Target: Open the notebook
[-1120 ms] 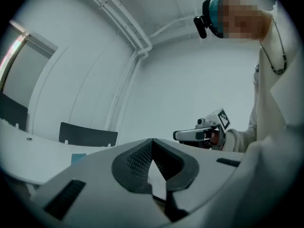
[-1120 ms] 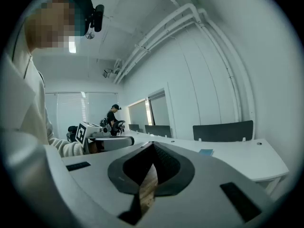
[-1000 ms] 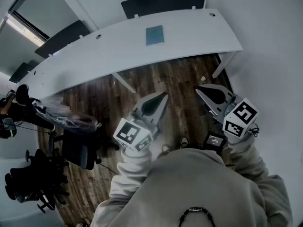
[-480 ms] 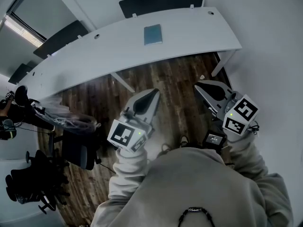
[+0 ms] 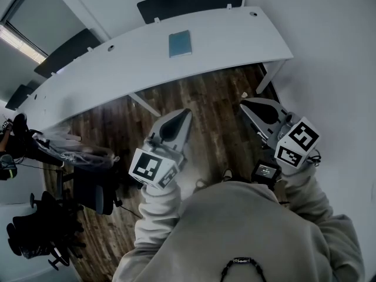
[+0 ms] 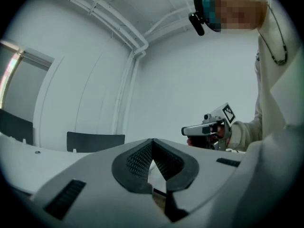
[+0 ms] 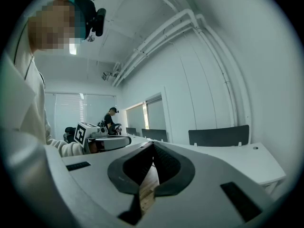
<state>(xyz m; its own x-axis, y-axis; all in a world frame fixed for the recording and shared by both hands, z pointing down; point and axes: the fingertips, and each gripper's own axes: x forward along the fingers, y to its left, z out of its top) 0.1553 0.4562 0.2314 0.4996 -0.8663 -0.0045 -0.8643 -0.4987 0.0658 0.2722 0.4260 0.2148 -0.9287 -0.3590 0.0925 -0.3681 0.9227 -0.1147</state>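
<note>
Now — left tool (image 5: 187, 112) pressed together | right tool (image 5: 242, 103) pressed together | notebook (image 5: 180, 43) closed on desk (image 5: 235, 40)

Looking down on a long curved white laminate worktop (image 5: 235, 40), standing on slanted white legs (image 5: 270, 78) over a dark wooden plank floor (image 5: 217, 128). Noting flat black rectangular chair backs (image 5: 191, 2) lining up behind its far edge, just beside a plain white wall (image 5: 329, 51). Spotting black wheeled office chairs (image 5: 88, 187) crowding the floor at the left, with a crumpled clear plastic sheet (image 5: 76, 151) lying among them. Seeing round white pipes (image 7: 161, 34) running along the ceiling, and a dark-clothed person (image 7: 110, 120) standing far off near tall glass partitions (image 7: 154, 113).
</note>
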